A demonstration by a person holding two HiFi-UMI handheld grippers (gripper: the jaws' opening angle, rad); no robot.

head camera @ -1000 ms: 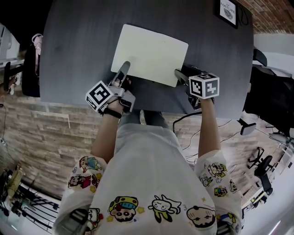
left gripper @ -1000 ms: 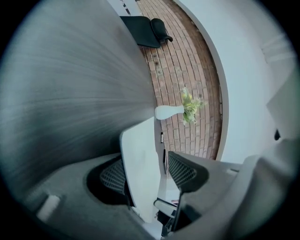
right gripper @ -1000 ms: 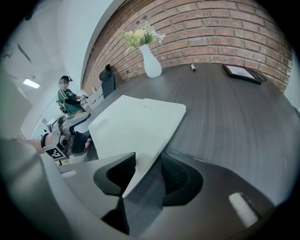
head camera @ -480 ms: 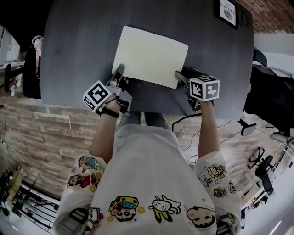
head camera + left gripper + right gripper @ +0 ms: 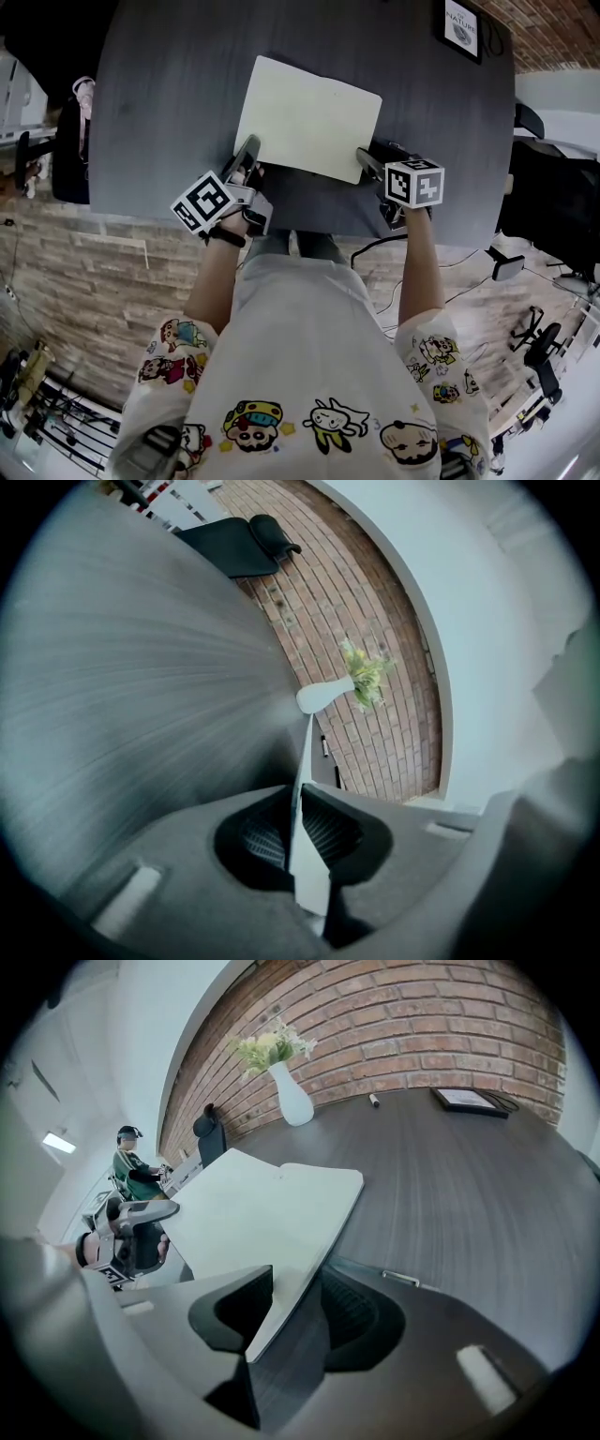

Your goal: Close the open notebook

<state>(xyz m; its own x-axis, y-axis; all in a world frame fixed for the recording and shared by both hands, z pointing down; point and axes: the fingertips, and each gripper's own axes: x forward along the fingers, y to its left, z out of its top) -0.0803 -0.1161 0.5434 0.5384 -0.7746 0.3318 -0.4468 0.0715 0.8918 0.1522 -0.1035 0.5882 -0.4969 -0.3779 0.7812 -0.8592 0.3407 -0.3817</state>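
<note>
We take the notebook (image 5: 309, 117) as landmark: it lies on the table (image 5: 169, 94). Behind it and to its right lies a framed picture (image 5: 461, 23), also on the table; well behind it, at the table's far edge, stands a vase (image 5: 291, 1096).

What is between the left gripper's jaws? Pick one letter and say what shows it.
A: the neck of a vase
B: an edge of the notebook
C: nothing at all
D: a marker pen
B: in the left gripper view the left gripper, its jaws closing, pinches a thin white edge of the notebook that runs straight out between them.
</note>
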